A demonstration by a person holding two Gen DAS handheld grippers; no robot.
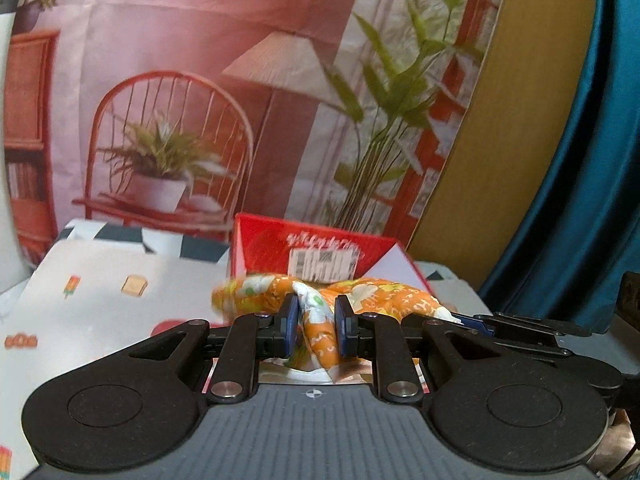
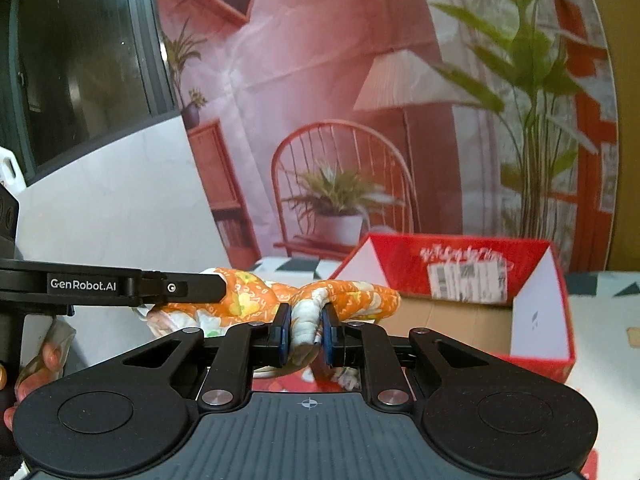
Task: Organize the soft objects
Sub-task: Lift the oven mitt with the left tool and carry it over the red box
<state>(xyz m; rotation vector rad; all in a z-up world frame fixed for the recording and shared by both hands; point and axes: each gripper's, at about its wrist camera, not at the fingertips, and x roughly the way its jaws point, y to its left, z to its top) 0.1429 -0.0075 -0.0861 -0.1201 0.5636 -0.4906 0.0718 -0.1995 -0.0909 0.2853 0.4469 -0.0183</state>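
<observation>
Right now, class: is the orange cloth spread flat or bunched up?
Bunched up. The orange cloth hangs twisted between the left gripper and the right gripper, both pinching it in front of the red box.

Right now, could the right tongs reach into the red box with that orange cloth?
Probably yes. The right tongs are shut on the orange cloth, and the red box sits open just ahead. But the left tongs hold the cloth too, so both must go together.
</observation>
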